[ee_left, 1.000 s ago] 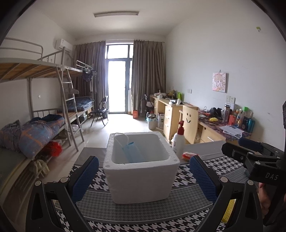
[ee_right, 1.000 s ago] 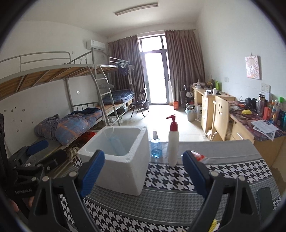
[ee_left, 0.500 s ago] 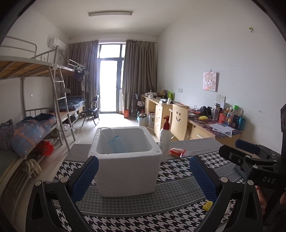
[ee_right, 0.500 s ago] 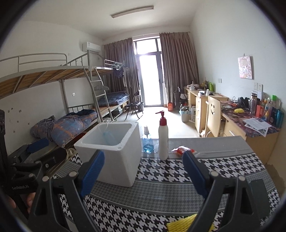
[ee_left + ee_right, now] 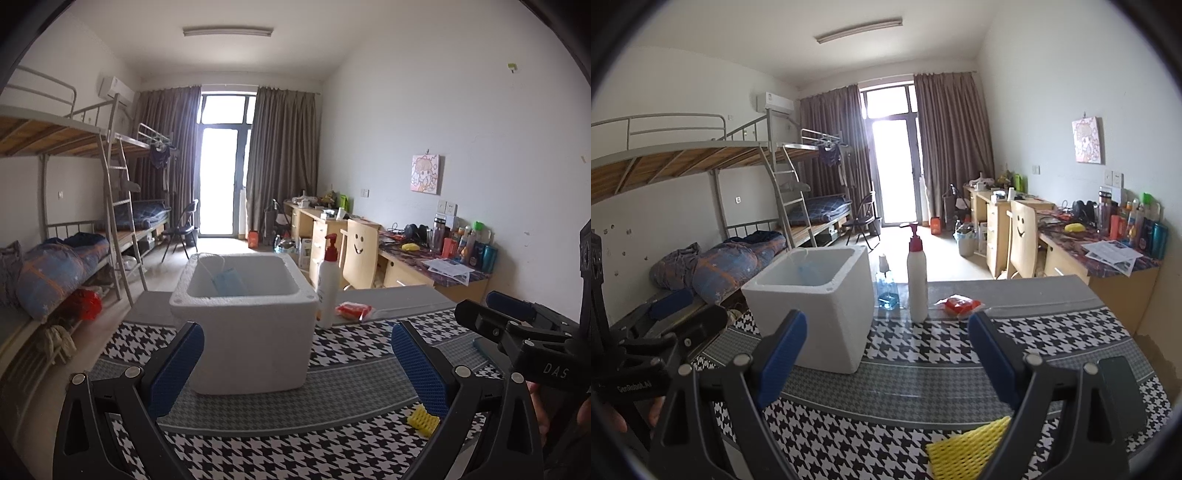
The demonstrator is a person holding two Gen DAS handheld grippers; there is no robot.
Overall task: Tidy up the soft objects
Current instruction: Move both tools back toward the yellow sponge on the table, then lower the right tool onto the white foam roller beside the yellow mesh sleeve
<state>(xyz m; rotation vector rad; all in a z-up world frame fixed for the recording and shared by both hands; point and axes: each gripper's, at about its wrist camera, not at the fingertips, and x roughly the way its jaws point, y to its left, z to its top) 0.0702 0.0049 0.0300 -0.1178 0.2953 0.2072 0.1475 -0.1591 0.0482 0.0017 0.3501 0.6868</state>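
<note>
A white foam box (image 5: 243, 325) stands on the houndstooth tablecloth, and it also shows in the right wrist view (image 5: 816, 306). A blue face mask (image 5: 227, 282) lies inside it. A yellow foam net piece (image 5: 964, 448) lies near the front edge, seen small in the left wrist view (image 5: 423, 419). A red soft packet (image 5: 958, 305) lies behind, beside the pump bottle. My left gripper (image 5: 295, 365) is open and empty, in front of the box. My right gripper (image 5: 886, 354) is open and empty, just above and behind the yellow piece.
A white pump bottle with a red top (image 5: 917, 284) and a small blue sanitizer bottle (image 5: 886, 290) stand behind the box. A dark phone-like slab (image 5: 1121, 391) lies at the right. Bunk beds stand left, desks (image 5: 424, 266) right.
Both grippers have drawn back from the box, which looks smaller now. The yellow foam piece has come into view at the front. Both grippers stay open.
</note>
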